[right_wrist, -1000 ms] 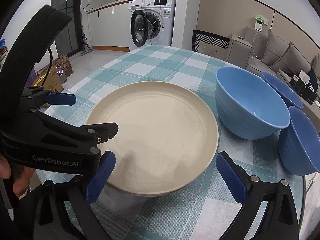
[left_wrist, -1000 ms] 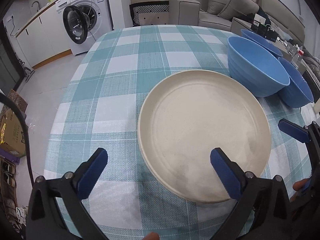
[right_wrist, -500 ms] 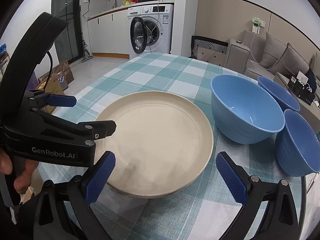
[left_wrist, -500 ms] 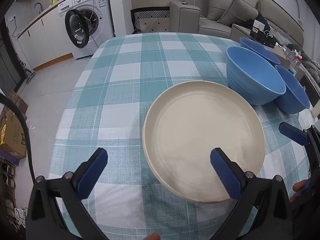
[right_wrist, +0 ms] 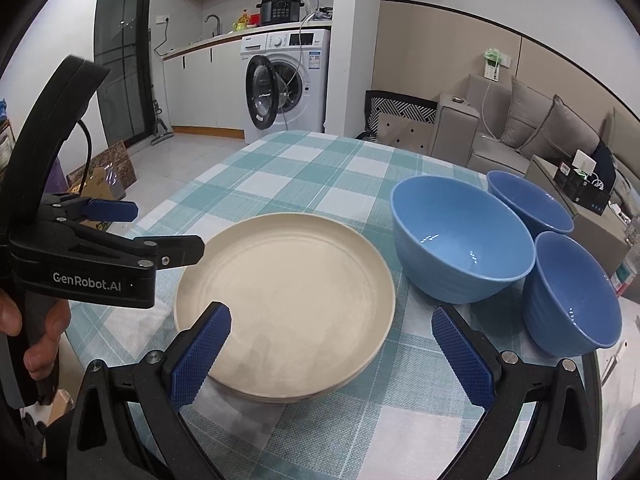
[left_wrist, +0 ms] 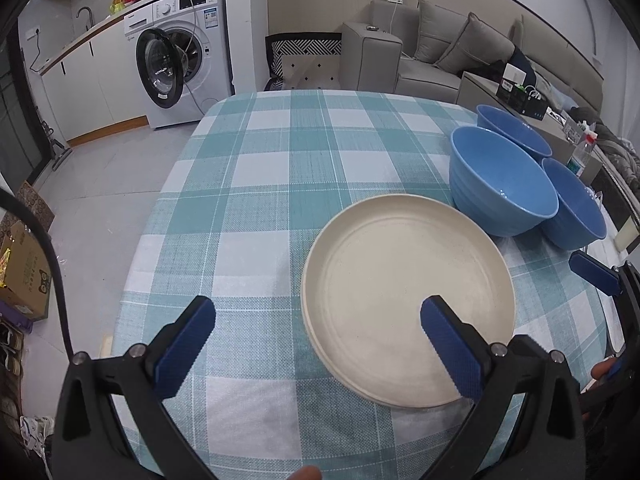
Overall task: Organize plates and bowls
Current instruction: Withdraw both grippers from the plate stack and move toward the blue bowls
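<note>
Both the left tongs and right tongs gape wide, empty. The plate lies just ahead of them, three bowls beyond its right side.

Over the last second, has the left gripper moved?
Yes. The left gripper has pulled back from the plate: more tablecloth and the washing machine now show beyond it.

Both wrist views look down across the table, sharing cream plate, close.
</note>
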Demonstrator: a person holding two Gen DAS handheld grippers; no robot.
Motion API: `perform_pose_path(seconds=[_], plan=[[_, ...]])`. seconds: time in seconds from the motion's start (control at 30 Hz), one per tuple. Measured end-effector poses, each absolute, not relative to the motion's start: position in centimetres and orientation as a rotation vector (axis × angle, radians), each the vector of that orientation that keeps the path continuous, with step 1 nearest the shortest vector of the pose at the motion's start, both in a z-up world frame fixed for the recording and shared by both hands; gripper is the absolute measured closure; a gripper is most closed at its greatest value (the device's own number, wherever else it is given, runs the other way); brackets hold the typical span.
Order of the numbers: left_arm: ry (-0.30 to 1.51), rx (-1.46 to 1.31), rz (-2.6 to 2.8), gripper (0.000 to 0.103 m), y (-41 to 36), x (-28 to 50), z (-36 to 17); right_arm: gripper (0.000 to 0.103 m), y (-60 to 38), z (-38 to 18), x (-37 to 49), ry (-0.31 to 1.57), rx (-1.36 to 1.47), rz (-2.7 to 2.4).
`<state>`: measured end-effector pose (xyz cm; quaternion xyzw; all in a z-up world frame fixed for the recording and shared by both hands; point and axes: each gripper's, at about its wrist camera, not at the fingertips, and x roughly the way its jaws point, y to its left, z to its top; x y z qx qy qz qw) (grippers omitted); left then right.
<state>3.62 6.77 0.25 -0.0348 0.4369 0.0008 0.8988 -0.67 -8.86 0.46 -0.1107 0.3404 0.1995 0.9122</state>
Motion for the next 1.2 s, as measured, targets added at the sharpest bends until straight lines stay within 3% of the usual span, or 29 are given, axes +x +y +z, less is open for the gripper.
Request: perform_pose_path(seconds=[0.73,1.2], plan=[[0.813,-0.024,-0.076,0.000,5.2,5.1,3.2,0.001,-13.7,4.2,0.1,0.645,-0.110,0.347],[0.729,-0.011,-0.132,0.000,3.6,6.9,5.9,0.001,-19.9,9.6,2.6,0.614,0.007,0.358]])
